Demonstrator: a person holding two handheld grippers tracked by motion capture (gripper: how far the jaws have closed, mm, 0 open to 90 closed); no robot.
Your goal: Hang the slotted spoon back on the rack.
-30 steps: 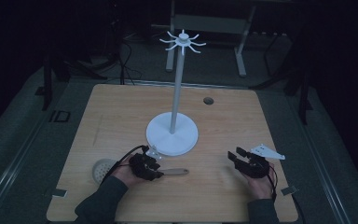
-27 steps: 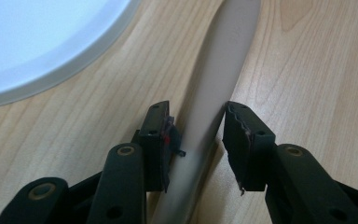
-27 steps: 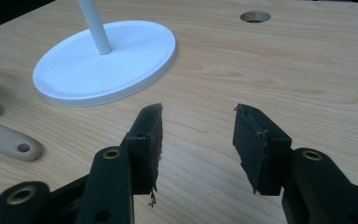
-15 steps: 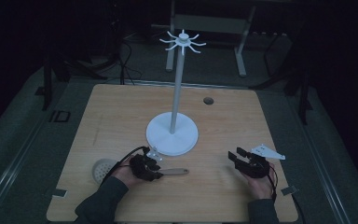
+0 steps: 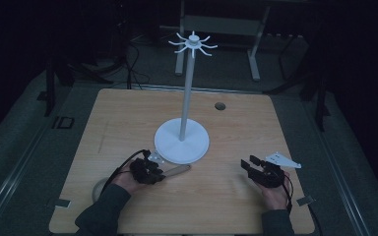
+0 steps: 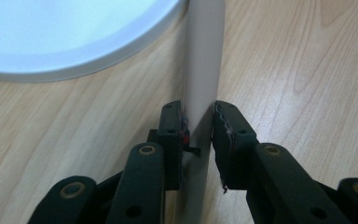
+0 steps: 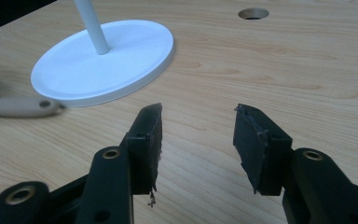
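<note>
Between the left tongs (image 6: 198, 135), a smooth beige handle (image 6: 203, 70)

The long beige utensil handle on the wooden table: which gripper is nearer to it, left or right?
Left. The left gripper is clamped on the beige handle; its jaws have just closed. The right gripper sits open, well off to the side.

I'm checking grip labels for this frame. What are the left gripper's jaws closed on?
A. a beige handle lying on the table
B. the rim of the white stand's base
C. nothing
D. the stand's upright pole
A: in the left gripper view, the left gripper has both pads pressed on the beige handle, which lies on the table beside the white base.
</note>
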